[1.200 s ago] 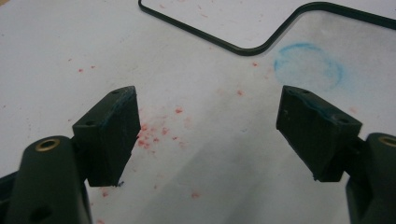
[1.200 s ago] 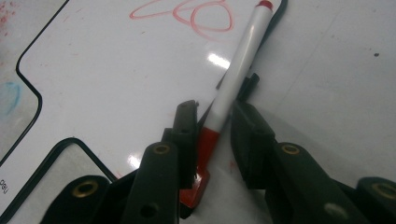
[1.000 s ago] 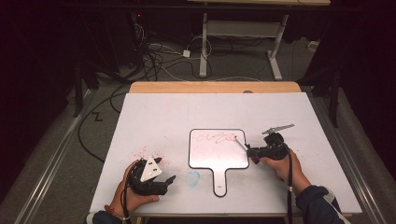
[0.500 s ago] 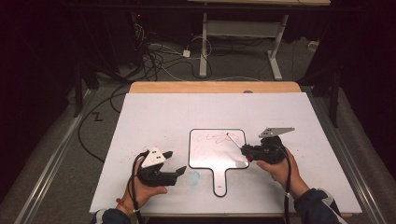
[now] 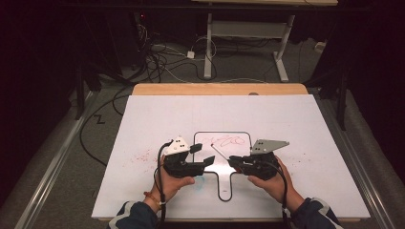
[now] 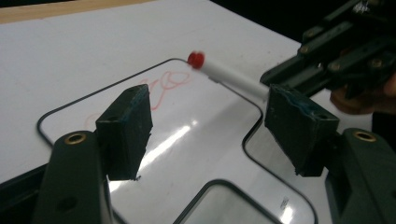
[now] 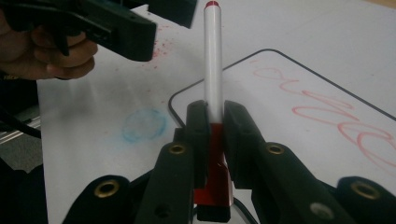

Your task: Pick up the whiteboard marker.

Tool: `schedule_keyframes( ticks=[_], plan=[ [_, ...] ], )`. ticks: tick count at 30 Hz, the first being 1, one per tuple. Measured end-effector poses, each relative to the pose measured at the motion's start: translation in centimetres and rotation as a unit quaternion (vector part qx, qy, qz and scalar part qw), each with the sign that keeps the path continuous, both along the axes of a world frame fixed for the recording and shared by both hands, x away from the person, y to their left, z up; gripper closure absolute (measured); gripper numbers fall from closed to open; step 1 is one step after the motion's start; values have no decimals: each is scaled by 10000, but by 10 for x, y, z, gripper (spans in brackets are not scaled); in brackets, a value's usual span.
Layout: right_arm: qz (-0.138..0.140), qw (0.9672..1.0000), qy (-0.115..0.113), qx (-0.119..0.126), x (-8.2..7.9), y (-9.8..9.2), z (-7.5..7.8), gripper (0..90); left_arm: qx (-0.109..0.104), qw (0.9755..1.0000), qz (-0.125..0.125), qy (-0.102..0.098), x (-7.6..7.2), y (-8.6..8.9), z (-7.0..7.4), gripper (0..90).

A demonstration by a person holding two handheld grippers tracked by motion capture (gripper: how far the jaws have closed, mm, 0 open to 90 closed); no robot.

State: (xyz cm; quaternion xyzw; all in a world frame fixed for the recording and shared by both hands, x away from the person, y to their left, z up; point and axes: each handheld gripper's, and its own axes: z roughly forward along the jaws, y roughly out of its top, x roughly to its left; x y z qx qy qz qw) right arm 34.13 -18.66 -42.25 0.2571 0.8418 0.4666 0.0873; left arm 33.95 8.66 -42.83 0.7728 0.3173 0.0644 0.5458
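Two grippers are meeting over a wide white sheet [image 5: 157, 124] that is covering the table, and on it a small handled whiteboard [image 5: 224, 167] is lying with red scribbles near its far edge. A faint blue smudge [image 7: 144, 125] is sitting on the sheet just beside the board's handle.

The right gripper [image 5: 235, 163] is clamping its jaws tight on a white marker [image 7: 213, 60] by its red lower end, and the marker is slanting out over the board toward the other hand. The left gripper [image 5: 203, 156] is holding nothing: its pads [image 6: 127, 130] are standing well apart, though its jaws have just been closing somewhat, and the marker's red tip [image 6: 196, 59] is hanging beyond them, not yet between them.

Judging by this, the step in hand is bringing the marker and the free gripper together, probably to take hold of its far end. The next move is calling for the left gripper to line its jaws up around that end and close squarely, without knocking the marker aside.

Compared with a second ago, both hands are sitting closer to the middle and higher; the left one was near the sheet's near-left edge, the right one further right.
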Motion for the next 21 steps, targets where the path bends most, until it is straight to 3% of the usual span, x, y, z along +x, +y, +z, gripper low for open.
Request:
schedule_keyframes(
  ticks=[1,2,5,6,8,9,10,11,14,17,19,21],
  plan=[
    [40,10000,-41,52,-1,1,0,816,-22,10000,-14,17,1,-3,1,327],
    [101,9998,-91,113,-3,3,0,816,-378,9991,83,155,-1,-10,0,335],
    [145,9995,-189,199,-6,5,0,816,-337,9993,-76,159,2,-14,-1,364],
    [158,9994,-244,199,-6,7,0,816,-393,9991,-132,128,2,-15,-1,427],
    [157,9994,-228,228,-7,7,-1,815,-528,9984,-157,94,0,-19,1,448],
    [157,9992,-241,266,-7,9,-2,815,-574,9982,-160,55,0,-20,1,521],
    [167,9992,-235,268,-7,9,-2,815,-370,9988,-303,-73,1,-16,2,551],
    [175,9992,-247,259,-7,10,-3,816,-387,9987,-324,-94,1,-17,3,589],
    [163,9992,-279,255,-9,11,-2,815,-532,9979,-329,-147,2,-17,3,686],
    [150,9991,-289,253,-9,12,-2,815,-655,9970,-396,-149,3,-18,4,715],
    [117,9991,-325,256,-9,14,-3,814,-853,9953,-433,-170,0,-23,6,755],
    [68,9990,-378,244,-10,15,-2,813,-794,9954,-476,-261,1,-23,6,776]
  ],
)
